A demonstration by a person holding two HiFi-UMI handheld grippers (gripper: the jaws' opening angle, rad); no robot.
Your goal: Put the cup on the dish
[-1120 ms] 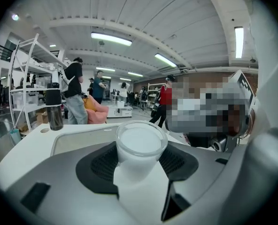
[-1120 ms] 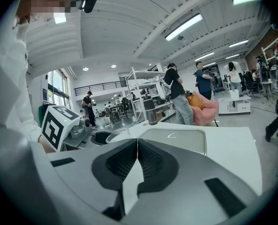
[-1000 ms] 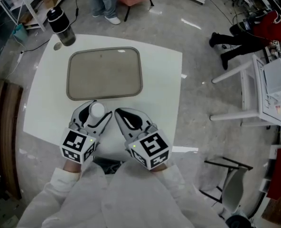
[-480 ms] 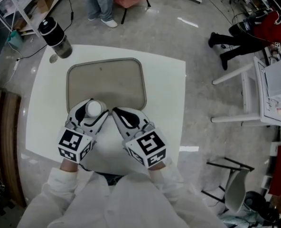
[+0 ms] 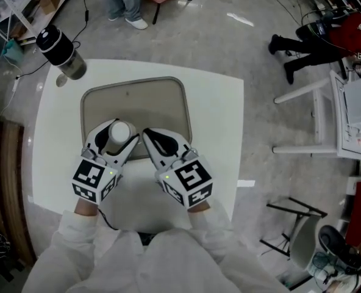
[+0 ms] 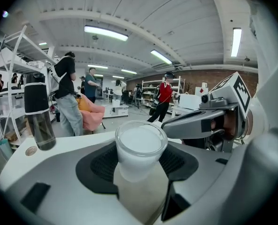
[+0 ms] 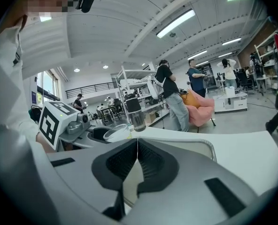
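Left gripper [image 5: 117, 137] fingers clamp the cup [image 6: 140, 144] over the near edge of the dish [image 5: 145, 101]; early release could tip it onto the counter [image 5: 217, 115]; right gripper [image 7: 137, 146] fingers closed, empty.

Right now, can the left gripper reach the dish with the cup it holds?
Probably yes: the left gripper holds the cup over the near edge of the dish, and nothing stands in its way there.

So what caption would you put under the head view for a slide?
Left gripper holds a white cup over the tan tray's near end; right gripper shut, empty, alongside.
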